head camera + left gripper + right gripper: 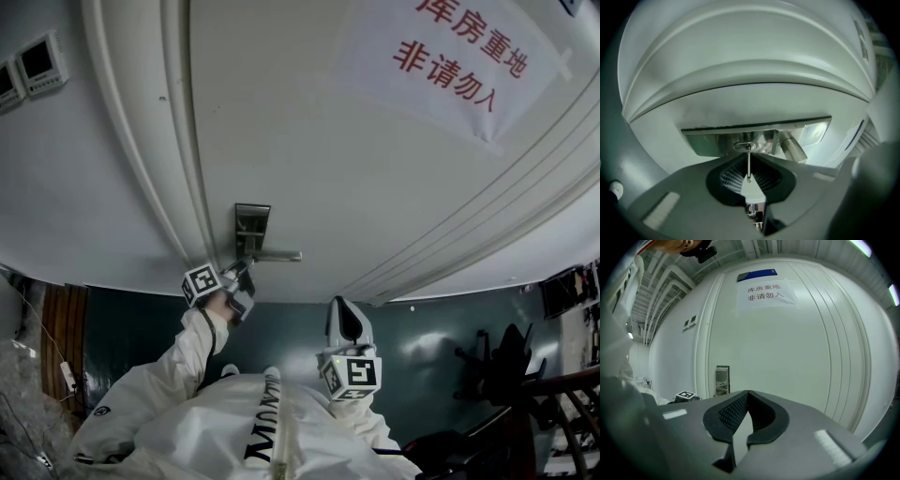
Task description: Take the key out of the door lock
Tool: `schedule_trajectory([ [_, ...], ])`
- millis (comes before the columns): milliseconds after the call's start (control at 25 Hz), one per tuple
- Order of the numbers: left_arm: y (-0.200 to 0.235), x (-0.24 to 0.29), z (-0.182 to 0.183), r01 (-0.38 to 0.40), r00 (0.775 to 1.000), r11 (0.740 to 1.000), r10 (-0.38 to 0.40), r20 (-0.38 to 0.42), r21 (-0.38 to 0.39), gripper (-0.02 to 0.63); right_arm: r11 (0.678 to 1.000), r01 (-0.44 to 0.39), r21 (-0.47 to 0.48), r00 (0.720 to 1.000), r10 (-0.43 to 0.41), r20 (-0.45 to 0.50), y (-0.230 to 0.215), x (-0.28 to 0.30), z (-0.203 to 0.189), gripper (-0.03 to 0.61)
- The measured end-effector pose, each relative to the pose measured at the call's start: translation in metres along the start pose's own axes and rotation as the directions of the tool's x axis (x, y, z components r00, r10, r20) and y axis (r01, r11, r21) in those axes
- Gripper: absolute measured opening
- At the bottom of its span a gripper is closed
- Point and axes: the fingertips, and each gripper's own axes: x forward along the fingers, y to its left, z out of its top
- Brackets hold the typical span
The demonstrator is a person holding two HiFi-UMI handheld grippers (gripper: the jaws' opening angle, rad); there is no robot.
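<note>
We are holding the left tool [246,272] up against the lock [251,230] on the door [356,141]. Its jaws are drawn narrow and are pinching the key [749,165], which is sitting edge-on between the pads with its far end in the keyhole [744,146]. So the key is not out yet, and we judge that the pull is the step in hand.

The grip is lying on a thin flat blade, so the pads may be slipping off if we are tugging hard. If we are pulling at a slant and not straight out along the keyhole, the key could be binding or bending. We cannot tell whether it is turned to the position where it releases; if not, it will be sticking.

Just to the right, the handle [278,255] is jutting out, and the tool could be knocking it.

Further right, the right tool [347,314] is hanging low, well apart from the door, jaws together and holding nothing.
</note>
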Motion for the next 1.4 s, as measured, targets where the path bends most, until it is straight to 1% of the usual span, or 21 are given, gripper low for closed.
schedule_trajectory([
  [120,0.0,0.0,0.0,-0.007,1.0,1.0,0.007,0.009,0.012,0.026,1.0,-0.004,0.005,1.0,0.004,-0.002,0.001,0.0,-0.001,0.0],
  [480,-0.001,-0.002,0.0,-0.007,1.0,1.0,0.007,0.029,-0.02,0.023,1.0,-0.016,0.013,1.0,0.016,-0.006,0.003,-0.004,-0.006,0.0],
  [600,-0.001,-0.008,-0.007,0.002,1.0,0.999,-0.002,0.027,-0.035,0.023,1.0,-0.015,0.015,1.0,0.015,-0.007,0.002,-0.007,-0.006,0.0],
  [760,0.001,-0.022,-0.021,0.01,1.0,1.0,-0.01,0.005,-0.016,0.023,1.0,-0.021,0.023,1.0,0.021,-0.006,0.003,-0.01,-0.007,0.0],
  [880,0.004,-0.027,-0.032,-0.008,1.0,1.0,0.008,-0.013,-0.001,0.023,0.999,-0.037,0.025,0.999,0.037,-0.006,0.009,-0.012,-0.009,0.0],
  [1040,0.005,-0.039,-0.037,-0.013,1.0,1.0,0.013,-0.007,0.011,0.023,0.998,-0.058,0.023,0.998,0.058,-0.005,0.016,-0.016,-0.011,0.0],
  [1160,0.0,-0.044,-0.039,-0.021,1.0,0.998,0.022,-0.018,0.067,0.023,0.998,-0.061,0.028,0.998,0.061,-0.003,0.017,-0.018,-0.012,0.0],
  [1240,-0.007,-0.047,-0.04,-0.027,0.999,0.991,0.03,-0.025,0.129,0.023,0.997,-0.066,0.031,0.998,0.066,-0.003,0.018,-0.019,-0.013,0.0],
  [1400,-0.022,-0.05,-0.042,-0.04,0.998,0.959,0.05,-0.03,0.28,0.023,0.997,-0.075,0.037,0.997,0.075,-0.005,0.019,-0.02,-0.015,0.0],
])
